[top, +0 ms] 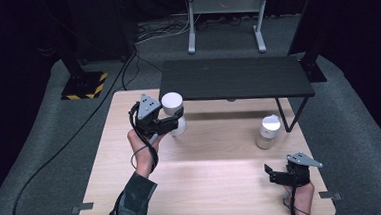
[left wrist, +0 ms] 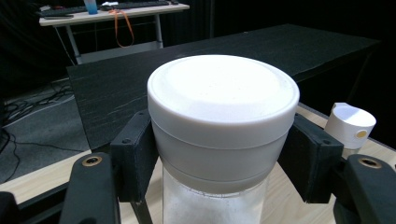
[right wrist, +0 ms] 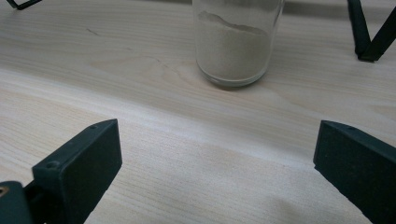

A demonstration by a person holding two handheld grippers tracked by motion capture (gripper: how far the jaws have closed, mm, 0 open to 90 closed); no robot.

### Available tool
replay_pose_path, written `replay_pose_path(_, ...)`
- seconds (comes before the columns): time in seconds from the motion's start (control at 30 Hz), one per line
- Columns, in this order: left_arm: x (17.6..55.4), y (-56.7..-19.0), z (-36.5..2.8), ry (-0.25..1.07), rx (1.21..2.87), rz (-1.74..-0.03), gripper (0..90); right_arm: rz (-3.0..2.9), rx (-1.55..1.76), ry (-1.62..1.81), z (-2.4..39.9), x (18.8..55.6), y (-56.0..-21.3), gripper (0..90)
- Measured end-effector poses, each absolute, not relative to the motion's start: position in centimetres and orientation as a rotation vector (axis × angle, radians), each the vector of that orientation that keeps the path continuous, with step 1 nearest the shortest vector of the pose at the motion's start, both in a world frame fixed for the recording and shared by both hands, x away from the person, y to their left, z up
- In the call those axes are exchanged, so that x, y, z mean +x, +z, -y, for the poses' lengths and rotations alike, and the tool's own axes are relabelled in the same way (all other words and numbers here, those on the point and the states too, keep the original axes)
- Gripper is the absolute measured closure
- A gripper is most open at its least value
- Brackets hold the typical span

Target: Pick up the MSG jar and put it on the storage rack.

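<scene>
- Counter (top: 208,186) of pale wood carries everything, with a low black shelf (top: 234,78) standing on thin legs across its far edge.
- Left forearm reaches up from the bottom edge towards the far left part of the counter, hand wrapped round the left hand-held gripper (top: 172,122), whose jaws point level towards the right in the high view.
- Right hand rests low at the near right corner, and the right hand-held gripper (top: 268,174) points left across the wood, jaws spread wide with nothing between them.
- Jar with the white lid (left wrist: 223,122) stands upright just in front of the shelf, long axis vertical, lid upward; the left hand-held gripper is clamped on it, one pad pressed against each side just under the lid.
- Second jar (top: 268,132), holding a pale powder, stands upright near the shelf's right leg, well apart from both grippers.
</scene>
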State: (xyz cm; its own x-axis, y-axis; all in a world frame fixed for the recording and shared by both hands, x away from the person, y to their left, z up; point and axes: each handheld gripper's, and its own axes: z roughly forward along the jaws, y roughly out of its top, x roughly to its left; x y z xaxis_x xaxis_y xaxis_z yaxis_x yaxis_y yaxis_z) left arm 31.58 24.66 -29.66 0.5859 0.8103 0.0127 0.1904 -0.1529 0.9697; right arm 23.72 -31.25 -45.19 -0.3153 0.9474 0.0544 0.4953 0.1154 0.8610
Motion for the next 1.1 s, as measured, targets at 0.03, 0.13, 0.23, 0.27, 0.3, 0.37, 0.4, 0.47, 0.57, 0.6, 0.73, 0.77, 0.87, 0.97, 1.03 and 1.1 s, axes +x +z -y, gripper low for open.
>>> replay_pose_path(0.03,31.6,-29.6,-24.6,0.673,1.670,-0.843,34.2,-1.874,1.395,1.122,31.2,23.7,-45.2,0.0)
replay_pose_path(0.13,31.8,-29.3,-24.4,0.673,1.670,-0.838,34.1,-1.875,1.394,1.120,31.2,23.7,-45.2,0.0)
replay_pose_path(0.23,31.9,-29.1,-24.2,0.676,1.673,-0.831,34.1,-1.875,1.394,1.120,31.2,23.7,-45.2,0.0)
replay_pose_path(0.27,31.9,-29.0,-24.2,0.677,1.674,-0.828,34.2,-1.875,1.394,1.120,31.2,23.7,-45.2,0.0)
replay_pose_path(0.3,31.9,-28.9,-24.1,0.678,1.673,-0.827,34.2,-1.875,1.394,1.120,31.2,23.7,-45.2,0.0)
replay_pose_path(0.37,31.9,-28.7,-24.0,0.684,1.675,-0.823,34.1,-1.874,1.394,1.121,31.2,23.7,-45.2,0.0)
replay_pose_path(0.4,31.9,-28.6,-23.9,0.685,1.673,-0.822,34.2,-1.875,1.394,1.120,31.2,23.7,-45.2,0.0)
replay_pose_path(0.47,32.0,-28.4,-23.9,0.684,1.669,-0.820,34.2,-1.875,1.393,1.120,31.2,23.7,-45.2,0.0)
replay_pose_path(0.57,32.1,-28.1,-23.8,0.687,1.668,-0.818,34.1,-1.877,1.393,1.118,31.2,23.7,-45.2,0.0)
replay_pose_path(0.6,32.1,-28.0,-23.8,0.688,1.669,-0.816,34.1,-1.877,1.393,1.118,31.2,23.7,-45.2,0.0)
replay_pose_path(0.73,32.1,-27.6,-23.6,0.695,1.664,-0.807,34.2,-1.878,1.394,1.118,31.2,23.7,-45.2,0.0)
replay_pose_path(0.77,32.1,-27.5,-23.6,0.696,1.664,-0.805,34.2,-1.878,1.394,1.117,31.2,23.7,-45.1,0.0)
replay_pose_path(0.87,32.1,-27.1,-23.5,0.703,1.663,-0.798,34.1,-1.879,1.394,1.115,31.2,23.8,-45.1,0.0)
replay_pose_path(0.97,32.1,-26.7,-23.3,0.709,1.661,-0.791,34.1,-1.879,1.395,1.115,31.2,23.8,-45.1,0.0)
replay_pose_path(1.03,32.2,-26.4,-23.2,0.712,1.660,-0.787,34.1,-1.880,1.395,1.115,31.2,23.8,-45.1,0.0)
replay_pose_path(1.1,32.2,-26.1,-23.1,0.714,1.660,-0.781,34.1,-1.880,1.394,1.114,31.2,23.8,-45.1,0.0)
